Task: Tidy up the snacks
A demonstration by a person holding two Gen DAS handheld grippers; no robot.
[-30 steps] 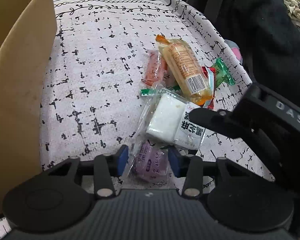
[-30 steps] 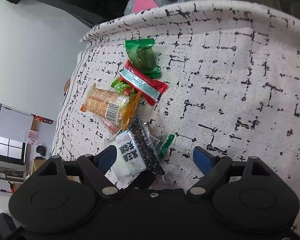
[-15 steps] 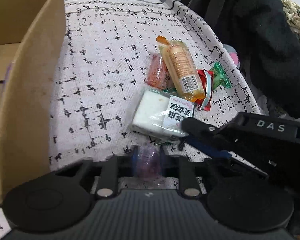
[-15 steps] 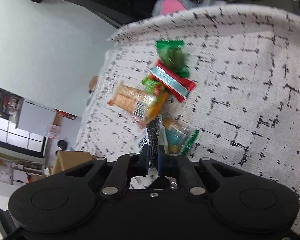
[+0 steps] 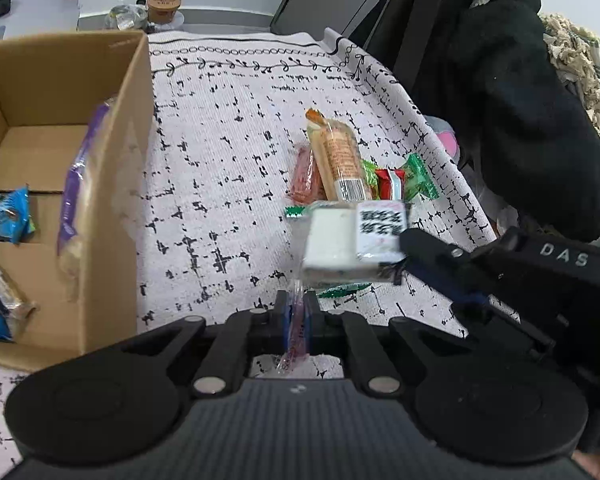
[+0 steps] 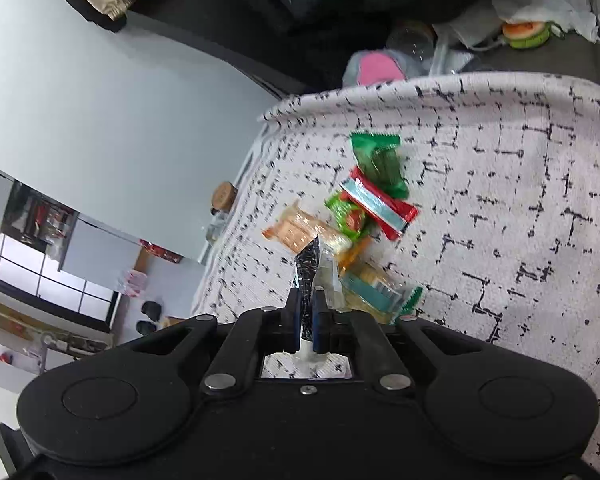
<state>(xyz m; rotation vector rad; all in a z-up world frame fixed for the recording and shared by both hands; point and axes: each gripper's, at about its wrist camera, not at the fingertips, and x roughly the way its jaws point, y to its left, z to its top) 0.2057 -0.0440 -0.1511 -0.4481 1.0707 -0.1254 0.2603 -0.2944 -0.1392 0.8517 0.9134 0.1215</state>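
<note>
- Nearest in the left wrist view, the left gripper [image 5: 296, 320] is seen with its two blue-padded fingers pressed together on the clear edge of a small purple snack wrapper [image 5: 294, 338], which is pinched upright between them.
- Just beyond and to the right, the right gripper [image 5: 410, 250] is seen reaching in from the side, its fingers closed on the printed end of a white snack packet [image 5: 340, 246], which is held up off the tablecloth [image 5: 228, 152].
- In the right wrist view, the same right gripper [image 6: 307, 314] is shown with its pads clamped on the packet's black-and-white sealed edge [image 6: 309, 268]; the packet is seen edge-on there.
- Directly under the raised packet, a green-edged wrapper [image 5: 342, 290] is left lying on the cloth.
- To the left, an open cardboard box [image 5: 112, 184] is set on the cloth; blue-wrapped snacks [image 5: 10, 218] are seen inside it, and a purple-trimmed clear bag [image 5: 78, 184] is leaned against its inner wall.
- Farther out, a pile of snacks is left on the cloth: a long orange packet [image 5: 340, 160], a pink one [image 5: 306, 178] touching its left side, a red one [image 5: 392, 180] and a green one [image 5: 420, 178] to its right.
- Beyond the cloth's far edge, a brown-lidded cup [image 5: 164, 6] is seen.
- At the right, dark clothing [image 5: 520, 100] is draped beside the table.
</note>
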